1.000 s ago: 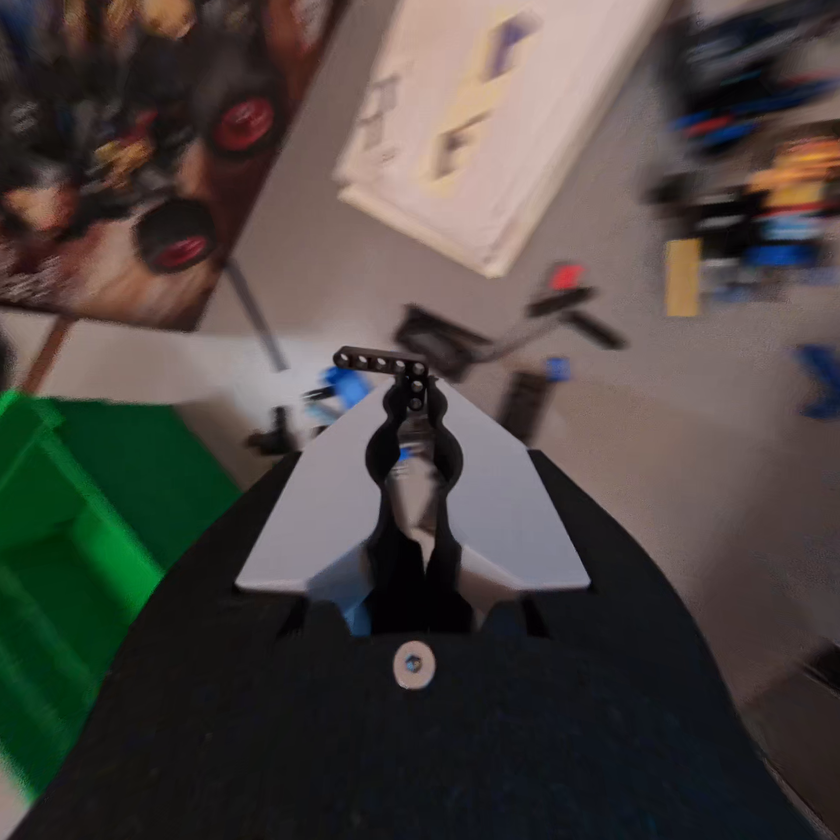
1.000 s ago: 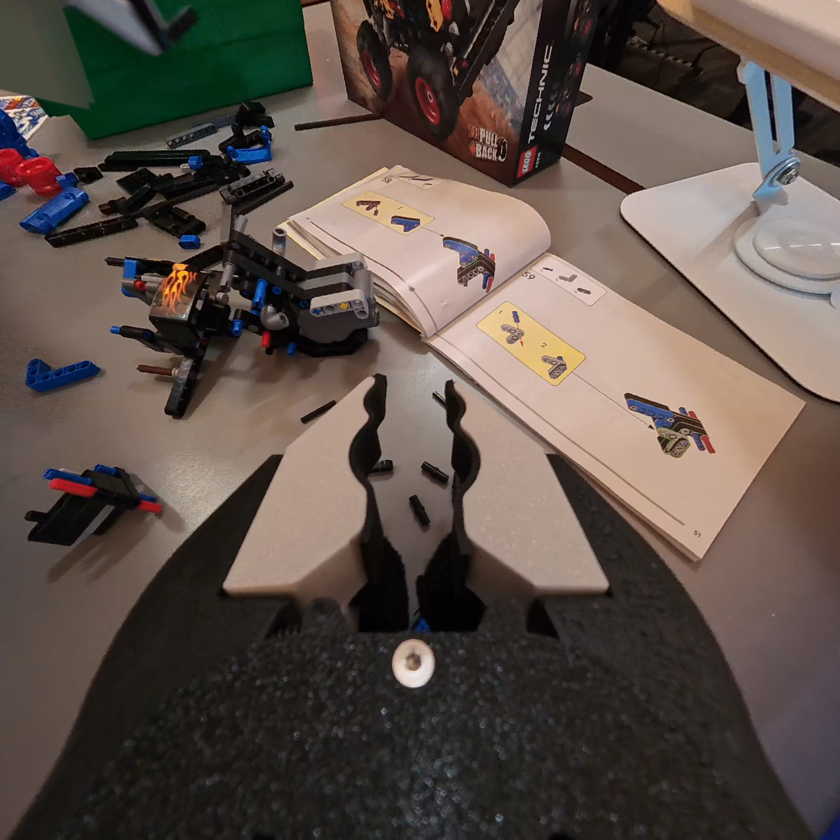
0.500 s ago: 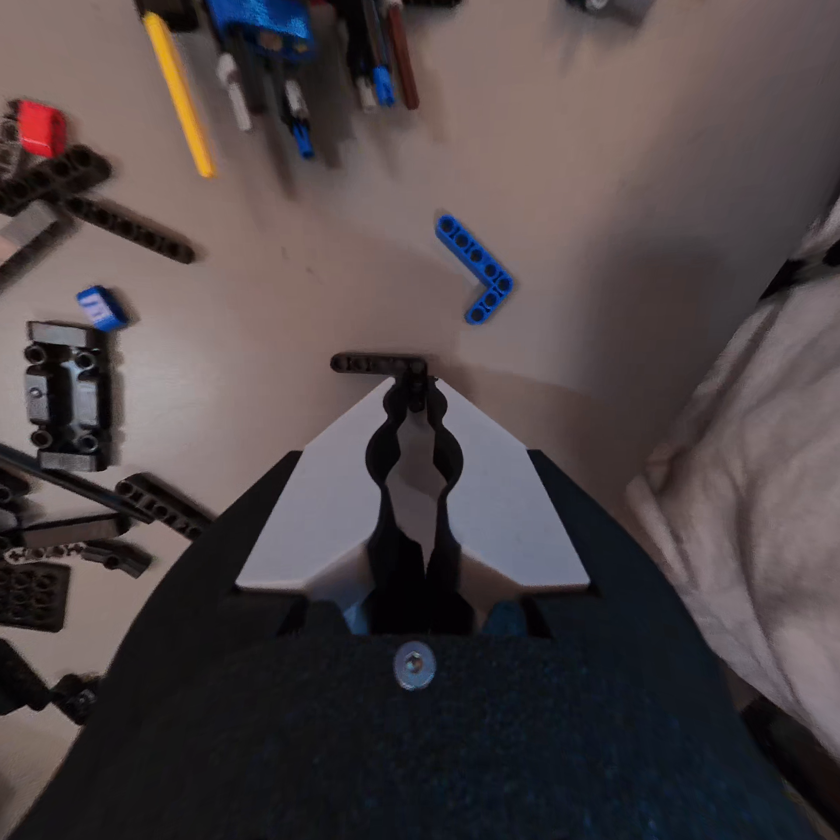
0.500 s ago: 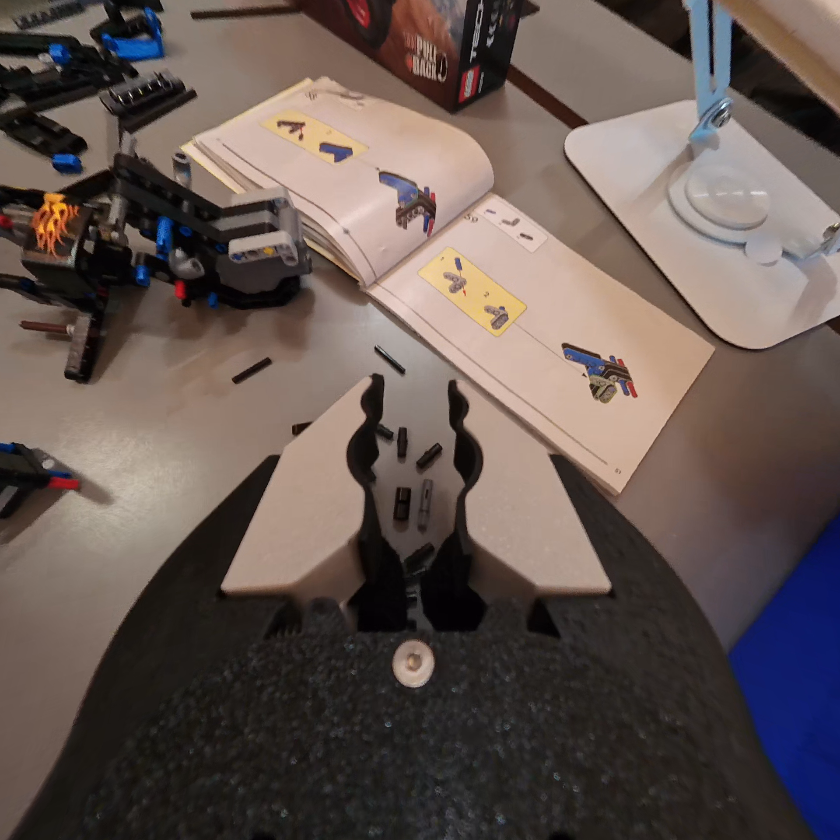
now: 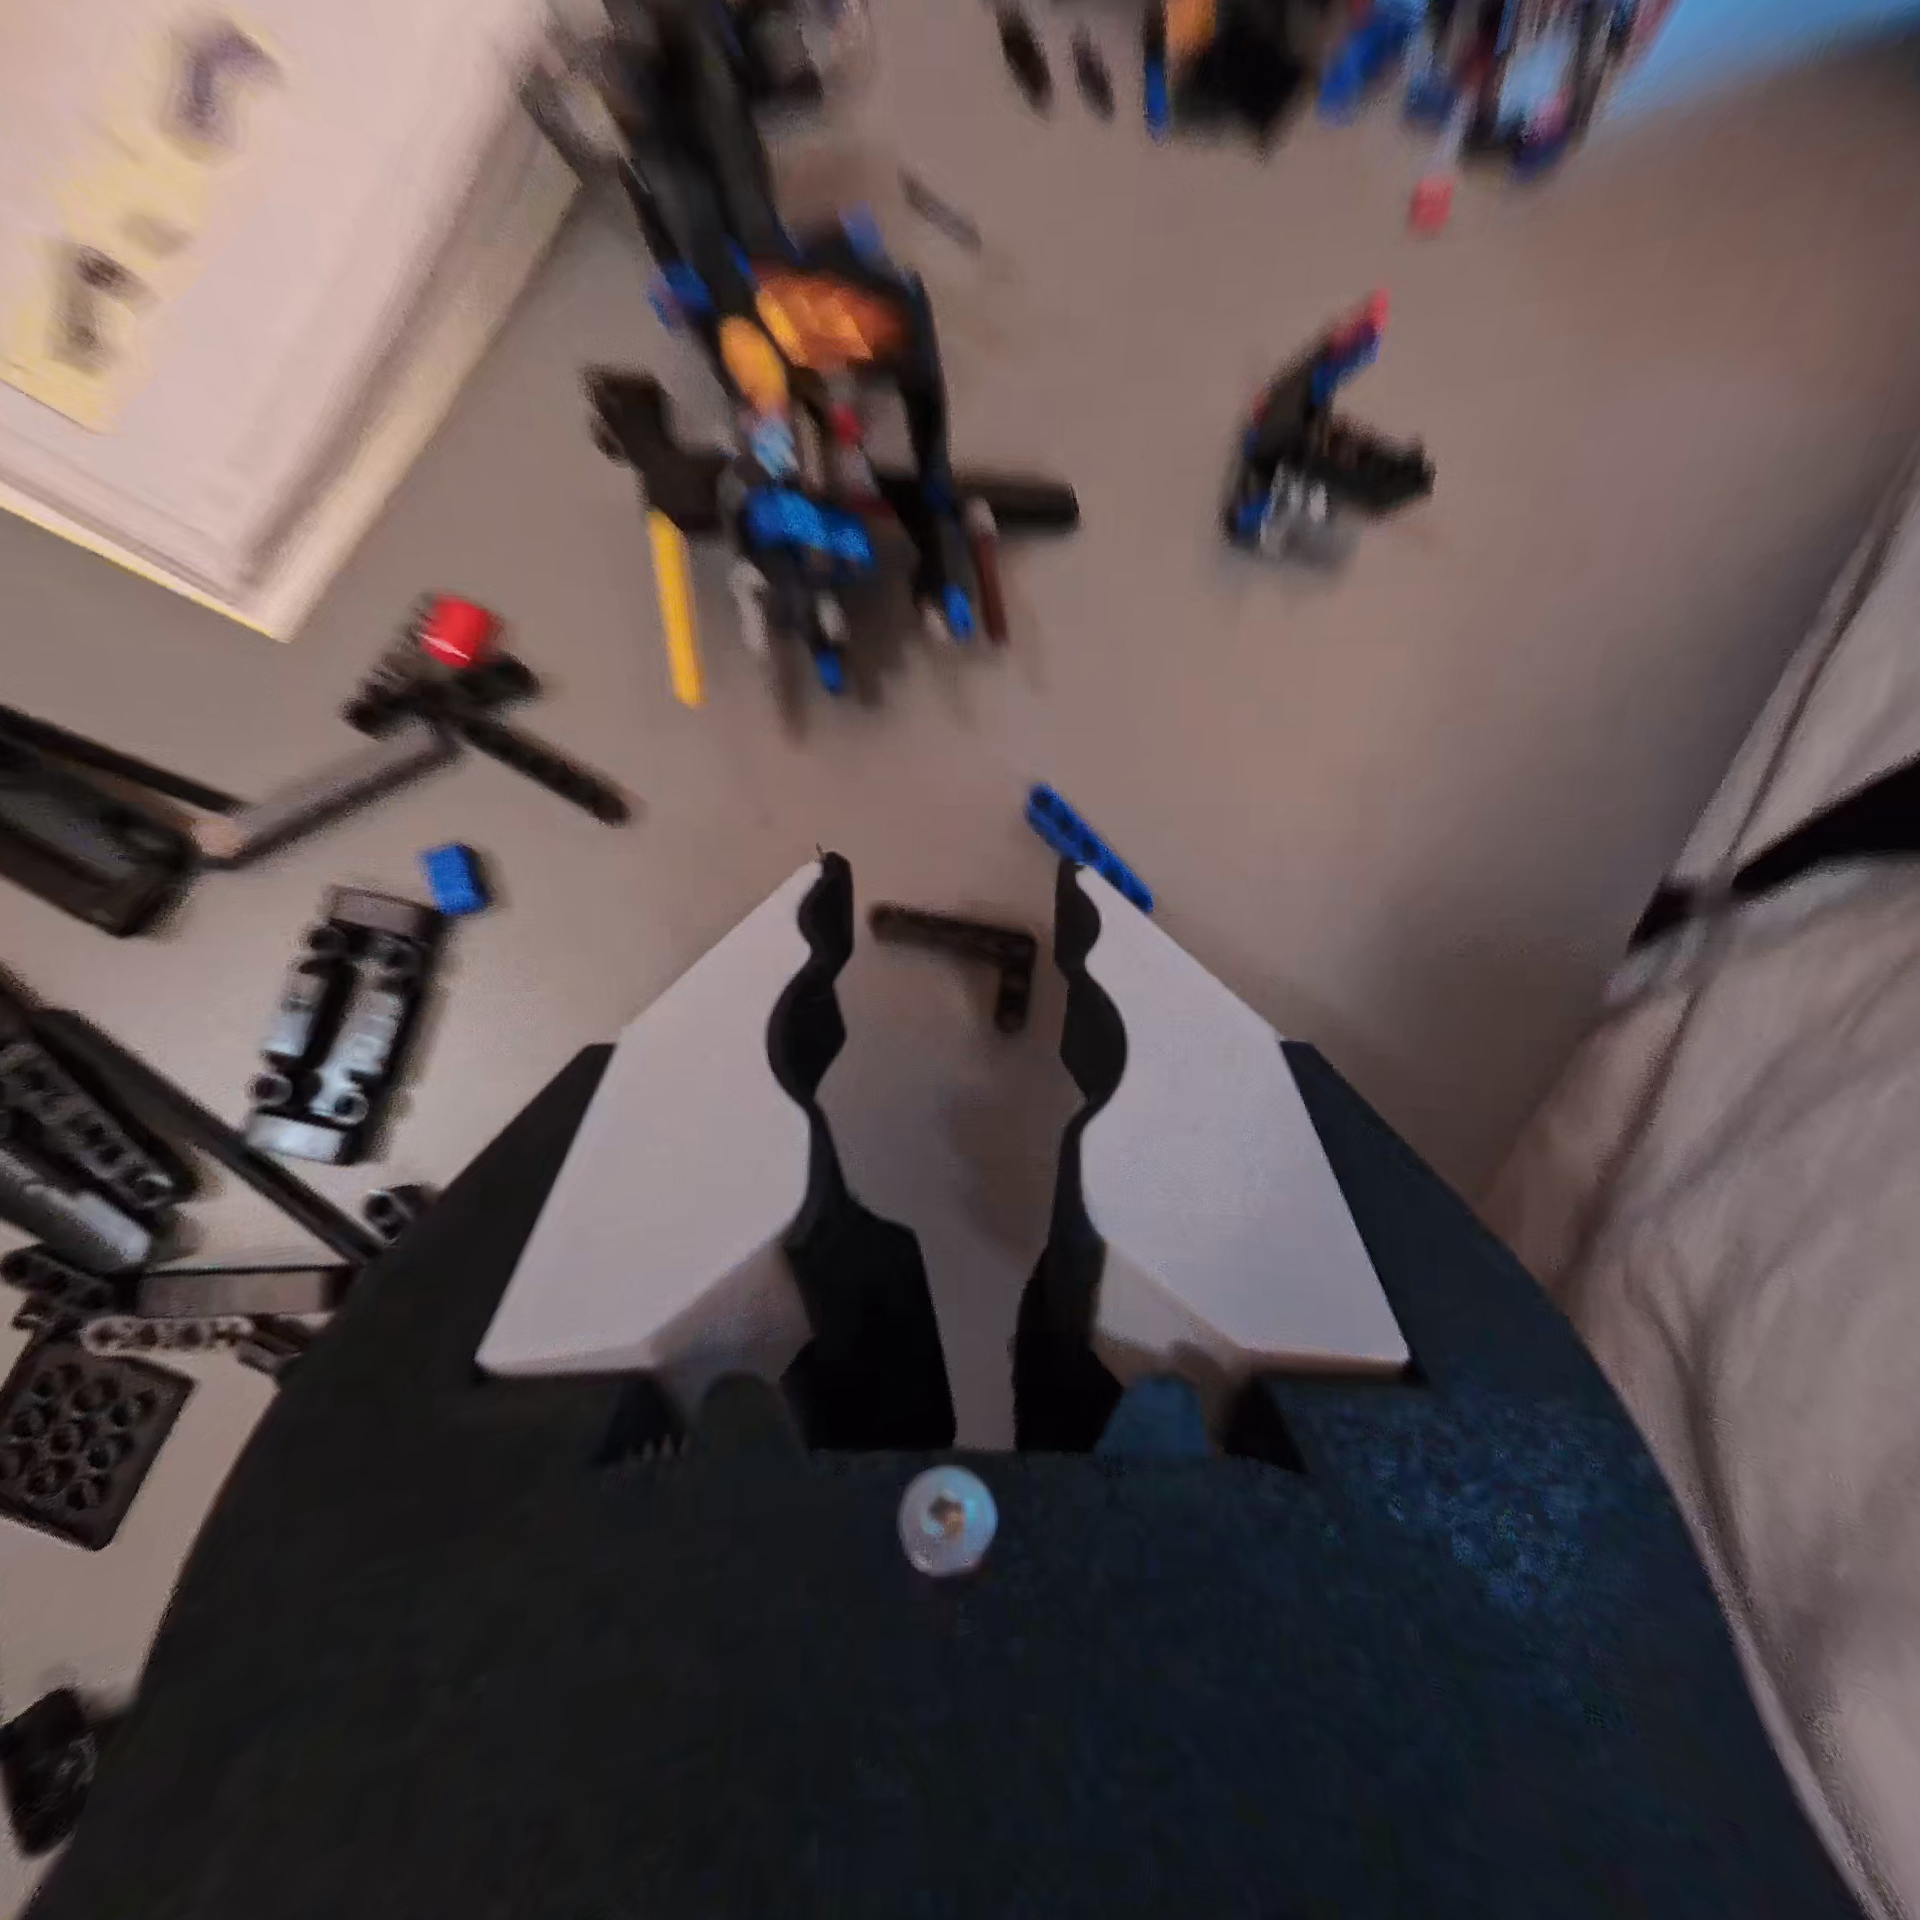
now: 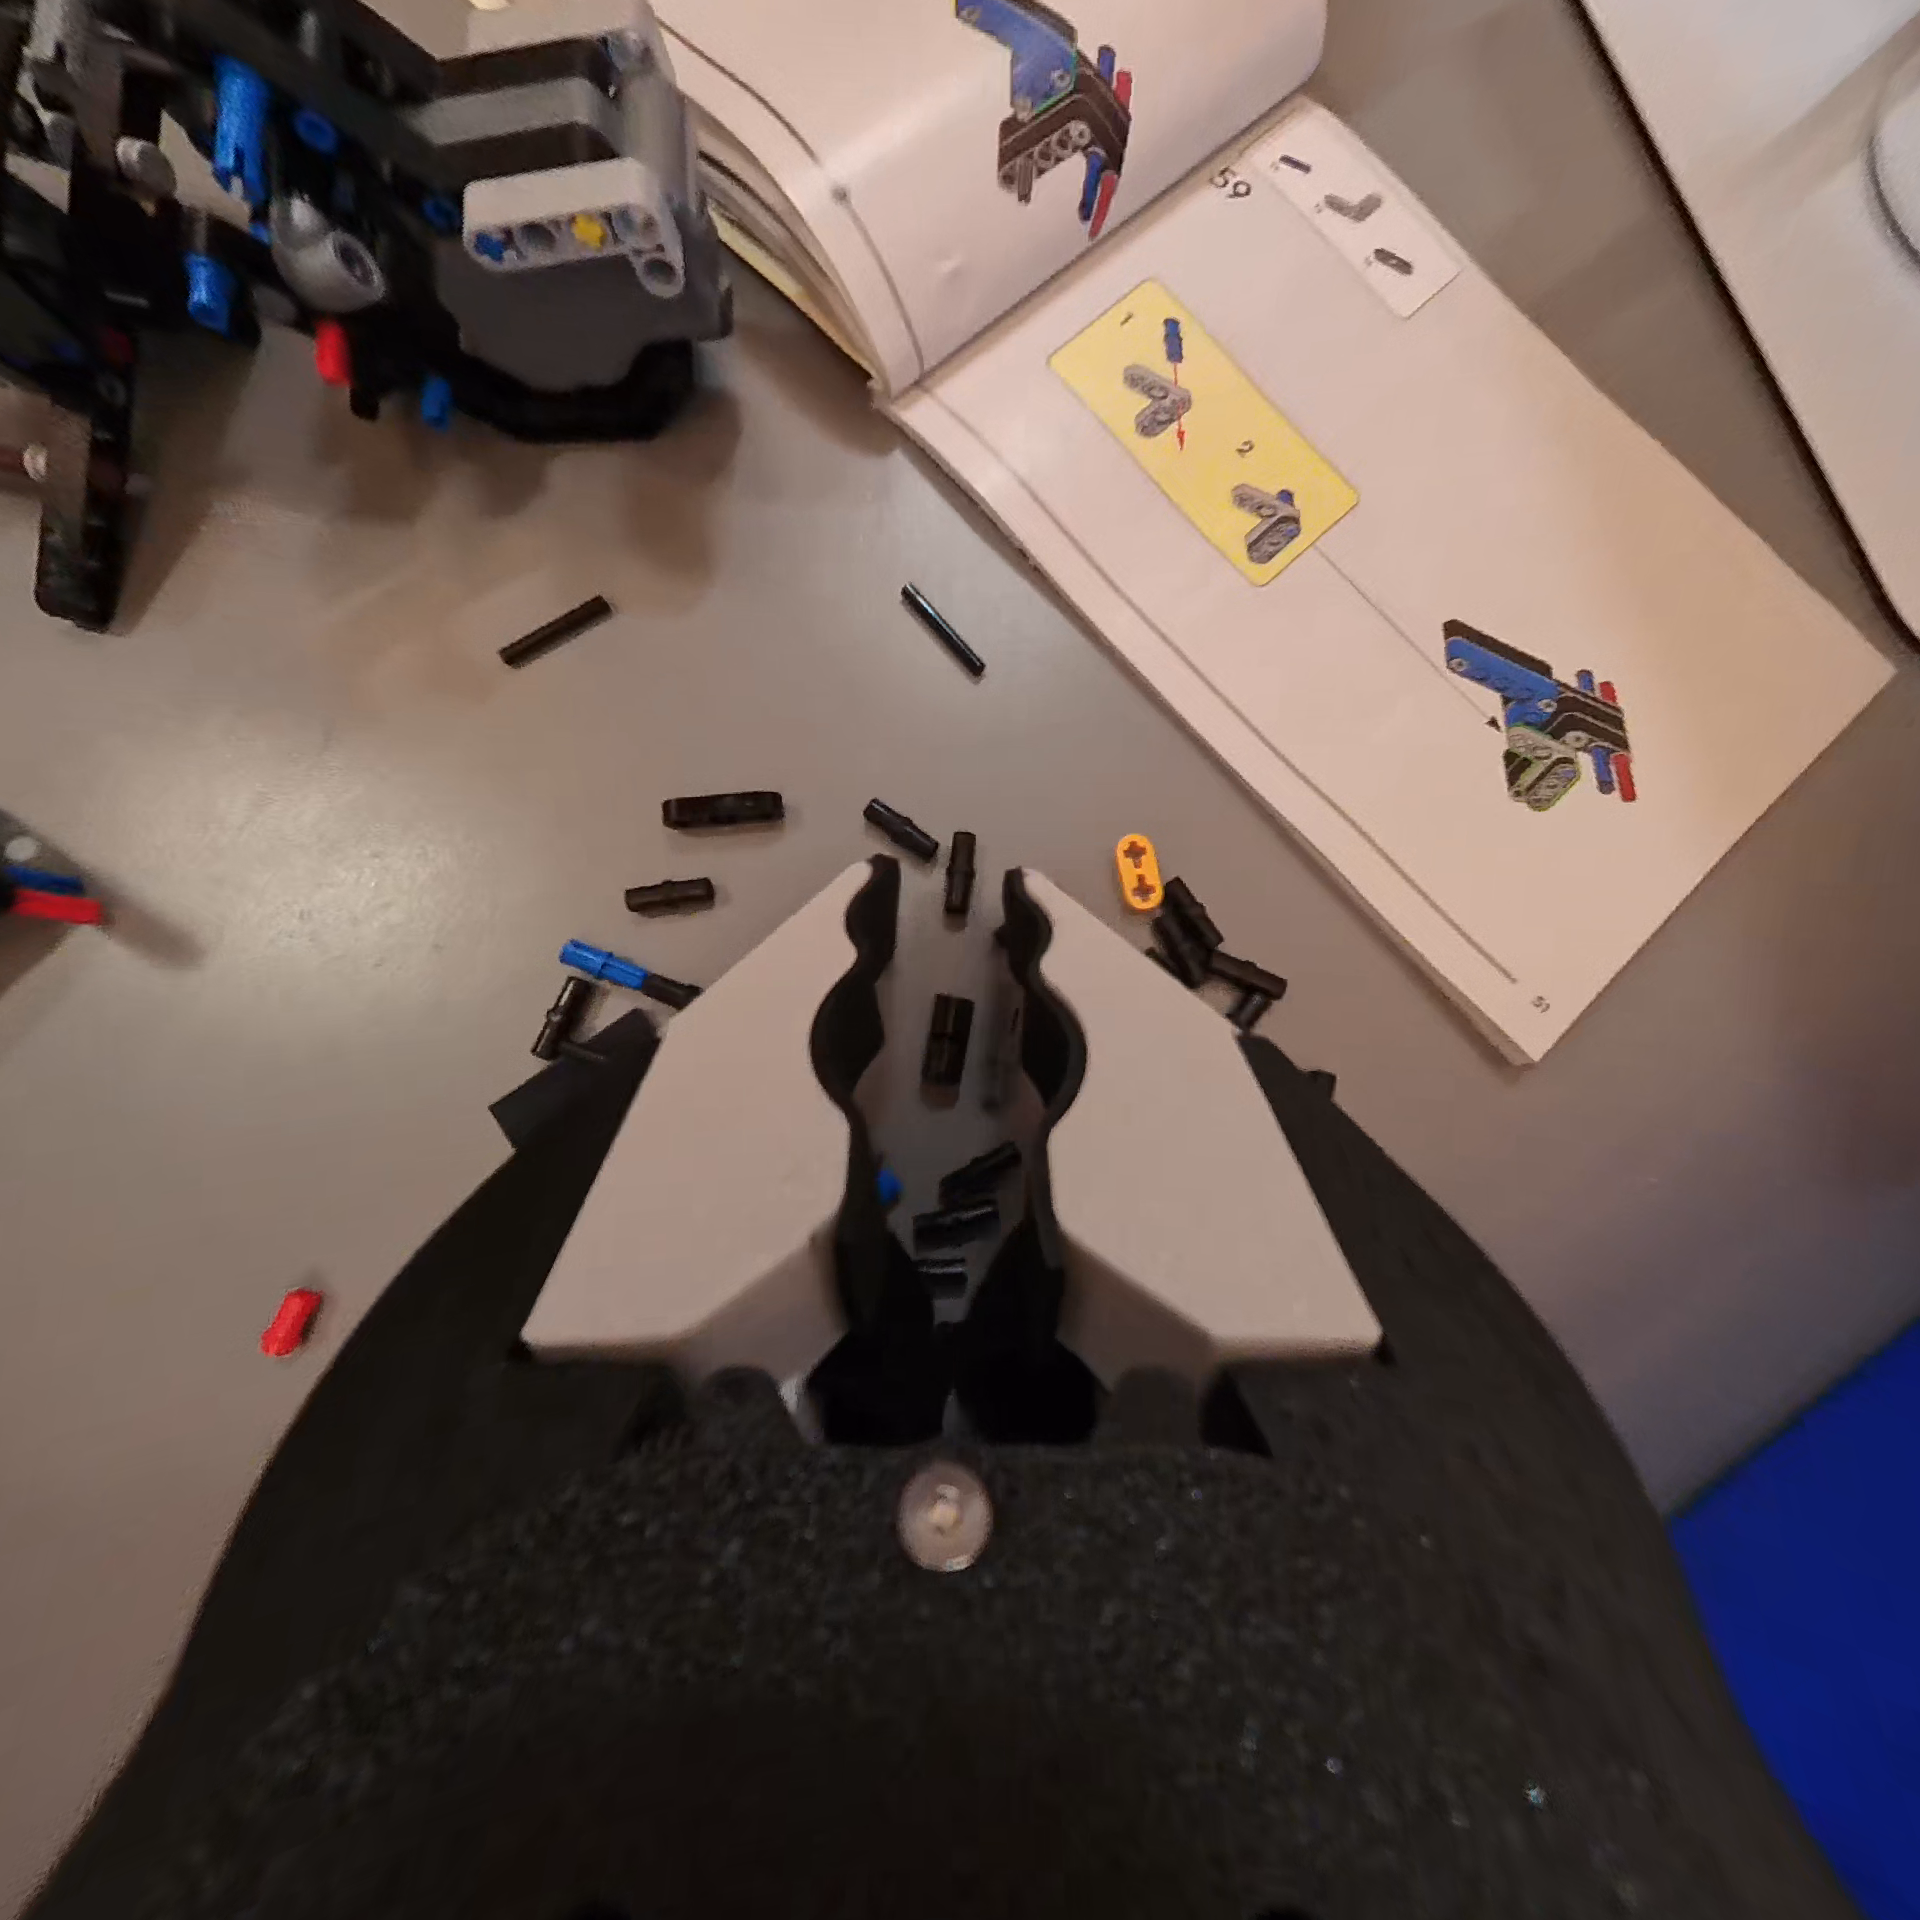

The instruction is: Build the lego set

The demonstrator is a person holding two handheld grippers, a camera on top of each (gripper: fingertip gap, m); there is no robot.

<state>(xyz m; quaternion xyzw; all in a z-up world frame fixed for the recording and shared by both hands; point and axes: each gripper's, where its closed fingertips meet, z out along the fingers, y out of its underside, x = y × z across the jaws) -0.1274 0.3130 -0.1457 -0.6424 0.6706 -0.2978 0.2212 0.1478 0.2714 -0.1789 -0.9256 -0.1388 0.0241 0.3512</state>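
In the blurred left wrist view my left gripper (image 5: 945, 873) is open and empty. A black L-shaped beam (image 5: 961, 943) lies on the table between its fingertips. A blue L-shaped beam (image 5: 1086, 847) lies just beyond the right fingertip. The half-built black, blue and orange model (image 5: 821, 416) lies farther off. In the right wrist view my right gripper (image 6: 948, 883) is open, low over several small black pins; one black pin (image 6: 959, 871) lies between the fingertips, another (image 6: 943, 1039) lies between the fingers. The model (image 6: 343, 229) shows at top left.
The open instruction booklet (image 6: 1351, 499) lies at upper right, also in the left wrist view (image 5: 208, 291). An orange connector (image 6: 1138, 871), a blue pin (image 6: 603, 961) and a red piece (image 6: 291, 1322) lie near the pins. Loose black beams (image 5: 343, 1023) lie left. Pale cloth (image 5: 1766, 1143) is on the right.
My left gripper has opened and let go of the black L-shaped beam, which now lies on the table. My right gripper has moved down and closer over the black pins.
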